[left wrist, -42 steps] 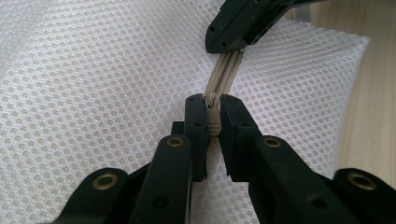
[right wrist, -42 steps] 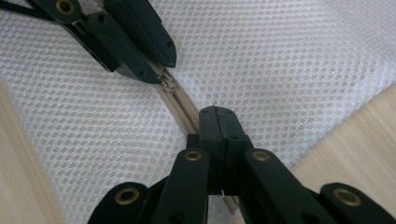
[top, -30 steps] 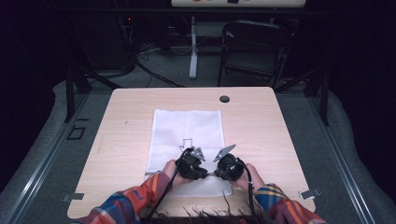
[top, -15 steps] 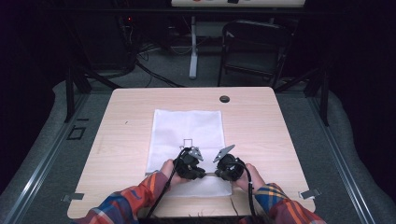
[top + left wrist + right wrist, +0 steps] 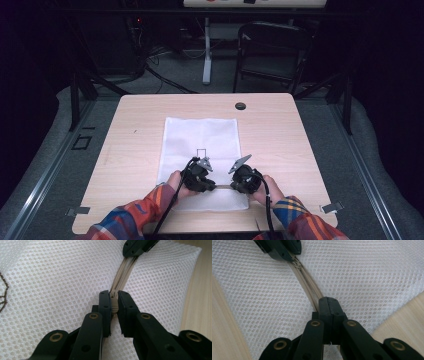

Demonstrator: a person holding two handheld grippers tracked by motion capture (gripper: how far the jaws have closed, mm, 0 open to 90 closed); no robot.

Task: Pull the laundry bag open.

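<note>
A white mesh bag [image 5: 200,135] lies flat on the wooden table [image 5: 280,145], with a beige zipper [image 5: 222,187] running along its near edge. My left gripper [image 5: 209,185] is shut on the zipper's slider [image 5: 114,305], its jaws [image 5: 114,302] pinching the beige piece. My right gripper [image 5: 235,185] is shut on the zipper tape [image 5: 310,290] a short way to the right, jaws [image 5: 329,305] pressed together. Each gripper faces the other along the zipper: the right one [image 5: 137,246] appears at the top of the left gripper view, the left one [image 5: 279,247] at the top of the right gripper view.
A small black square outline [image 5: 202,152] is printed on the bag just beyond the grippers. A round cable hole [image 5: 240,106] sits near the table's far edge. A dark chair [image 5: 272,50] and cables stand on the floor behind the table.
My left gripper has edged slightly to the left along the zipper. The right gripper has kept still.
</note>
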